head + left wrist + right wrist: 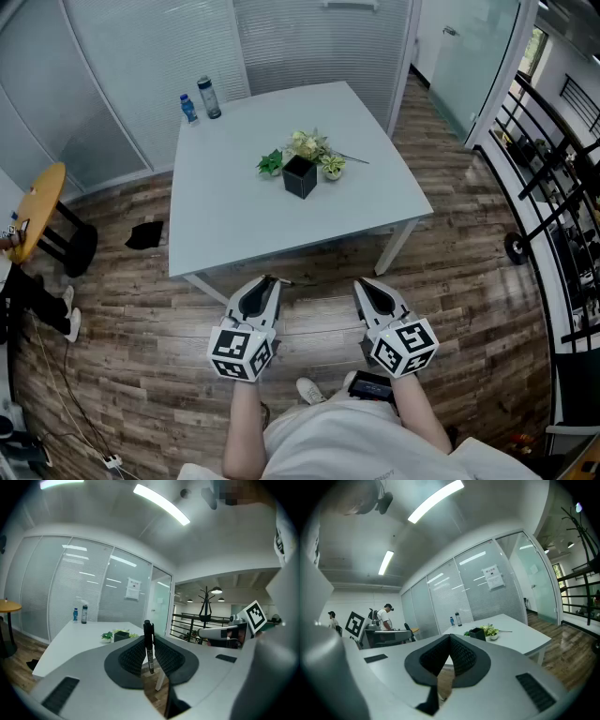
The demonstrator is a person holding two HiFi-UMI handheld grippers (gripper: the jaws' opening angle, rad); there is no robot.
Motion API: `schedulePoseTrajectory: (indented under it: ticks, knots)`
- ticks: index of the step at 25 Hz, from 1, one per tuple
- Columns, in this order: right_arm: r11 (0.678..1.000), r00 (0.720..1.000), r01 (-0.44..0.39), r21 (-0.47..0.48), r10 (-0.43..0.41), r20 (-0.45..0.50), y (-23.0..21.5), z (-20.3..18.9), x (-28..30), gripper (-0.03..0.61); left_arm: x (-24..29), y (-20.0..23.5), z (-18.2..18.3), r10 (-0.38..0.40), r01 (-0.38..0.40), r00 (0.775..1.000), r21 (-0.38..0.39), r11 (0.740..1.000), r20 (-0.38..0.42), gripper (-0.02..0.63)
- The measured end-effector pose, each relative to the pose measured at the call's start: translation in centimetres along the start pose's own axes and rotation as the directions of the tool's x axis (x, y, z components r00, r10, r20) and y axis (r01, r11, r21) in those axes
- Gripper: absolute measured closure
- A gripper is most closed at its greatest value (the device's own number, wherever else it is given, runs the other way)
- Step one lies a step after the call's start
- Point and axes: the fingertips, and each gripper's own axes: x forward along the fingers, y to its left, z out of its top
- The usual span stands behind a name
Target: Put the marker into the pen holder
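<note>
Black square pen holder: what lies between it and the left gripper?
Head view: only bare white tabletop and wood floor between the black pen holder and the left gripper holding the black marker.

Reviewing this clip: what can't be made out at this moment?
Inside of the pen holder: too small in the head view; the gripper views show only its side.
The marker: in the head view, almost all hidden by the left claw.
Labels on the bottles: too small in every view.
Print on the wall notice: too small, right gripper view.
</note>
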Motion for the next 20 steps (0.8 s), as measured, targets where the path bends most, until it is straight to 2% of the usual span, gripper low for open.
schedulePoseTrajectory:
  ticks: [10,15,20]
  knots:
    - [0.999,0.999,-0.038,0.017,0.039,-0.003,-3.3,0.7,-3.4,0.563,1.0,-4.5,0.1,0.039,-0.039,0.999,-0.003,0.999,-0.006,0.554]
    - [0.992,0.997,-0.072,0.100,0.068,0.038,-5.6,2.0,-4.6,0.562,1.8,-6.0,0.9,0.064,-0.064,0.998,0.012,0.998,-0.001,0.554]
    - [0.994,0.995,-0.092,0.064,0.090,0.036,-7.6,2.8,-5.0,0.563,1.9,-5.6,1.1,0.131,-0.131,0.991,-0.001,0.991,0.022,0.554]
